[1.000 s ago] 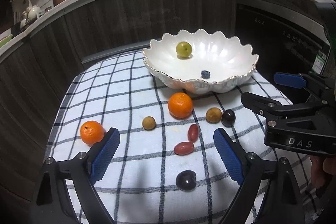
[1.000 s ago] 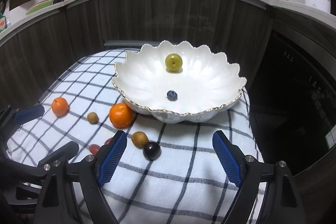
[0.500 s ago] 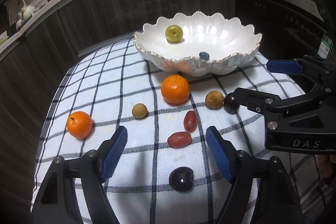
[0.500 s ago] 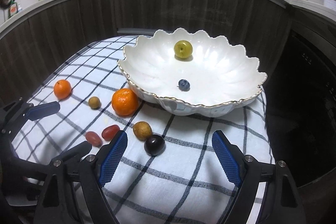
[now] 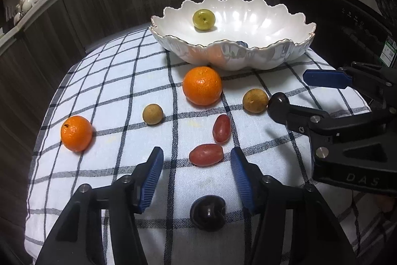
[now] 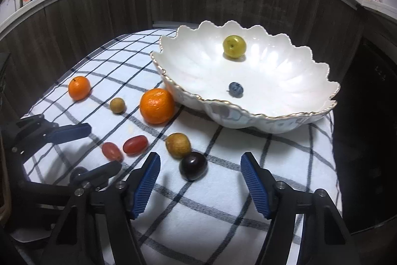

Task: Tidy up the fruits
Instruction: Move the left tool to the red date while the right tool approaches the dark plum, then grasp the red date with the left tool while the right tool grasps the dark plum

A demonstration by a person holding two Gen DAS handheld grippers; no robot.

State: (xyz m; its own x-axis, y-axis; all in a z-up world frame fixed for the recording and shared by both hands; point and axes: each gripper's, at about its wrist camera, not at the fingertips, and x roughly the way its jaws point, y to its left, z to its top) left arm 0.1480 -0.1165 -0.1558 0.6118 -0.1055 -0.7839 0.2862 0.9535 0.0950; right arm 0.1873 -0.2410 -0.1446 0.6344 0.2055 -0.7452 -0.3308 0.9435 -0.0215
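Closest in, found the left gripper [image 5: 196, 155] with jaws spread and pinching nothing, though just narrowed. Noted the near dark fruit [image 5: 208, 212] low between its arms, short of the pads, and the crosswise red grape [image 5: 206, 155] right at the pad tips, long axis lying across the gap. Judged that grape or the dark fruit the likelier pick for this hand; could not tell which. Found the right gripper [image 6: 199, 160] likewise spread, lately narrowed, empty, with the far dark fruit [image 6: 193, 165] just ahead between the tips, a little toward the left pad, touching a tan fruit [image 6: 178, 144] behind it. Judged the right hand clearly the nearer to that pair. Farther out on the checked cloth [image 5: 124, 81] over the surface, counted a second red grape [image 5: 221, 128], lengthwise, a second tan fruit [image 5: 152, 114], a small orange [image 5: 76, 132] well apart, and a large orange [image 5: 202, 86] just beside the bowl [image 5: 173, 37]. Tallied outside it: two dark, two red, two tan, two orange. Farthest, inside the single bowl, counted one green fruit [image 5: 204, 19] and one blueberry [image 6: 235, 89].
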